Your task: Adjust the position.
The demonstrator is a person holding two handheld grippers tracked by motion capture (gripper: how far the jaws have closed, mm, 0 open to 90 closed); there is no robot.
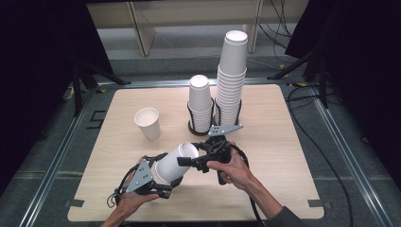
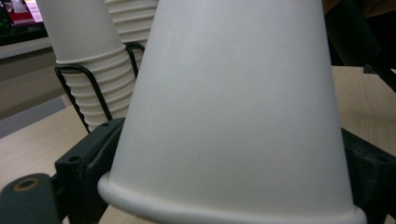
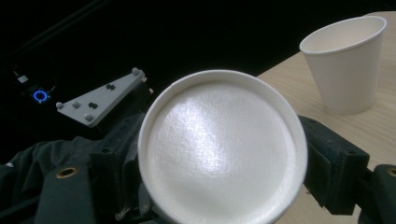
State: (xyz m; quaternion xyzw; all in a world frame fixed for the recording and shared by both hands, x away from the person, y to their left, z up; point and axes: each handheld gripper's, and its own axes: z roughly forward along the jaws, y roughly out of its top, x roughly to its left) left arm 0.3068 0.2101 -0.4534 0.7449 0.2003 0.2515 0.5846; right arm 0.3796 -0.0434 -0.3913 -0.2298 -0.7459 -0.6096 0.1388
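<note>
A person is holding a white paper cup (image 1: 174, 163) off the tabletop (image 1: 269, 142) between two hand-held claws, in front of the wire cup rack (image 1: 213, 120) that is standing near the middle of the board. The cup is lying tilted on its side in the air, one end pointing toward the left claw (image 1: 163, 185) and the other toward the right claw (image 1: 187, 161).

The left claw, nearest the front edge and farthest from the rack, is sitting around the cup's rolled rim end, one black jaw on either side of the wall. In the left gripper view the cup (image 2: 233, 116) is standing between the jaws, but I cannot tell whether the pads are pressing on it or only bracketing it.

The right claw is coming in from the side of the cup closer to the rack. In the right gripper view the cup's round end (image 3: 222, 149) is facing the camera with a jaw on each side; whether those jaws are clamping it is unclear too.

A single upright cup (image 1: 148, 123) is standing to the left of the rack. In the rack a short stack (image 1: 200, 101) and a much taller stack (image 1: 232, 75) are standing side by side.
</note>
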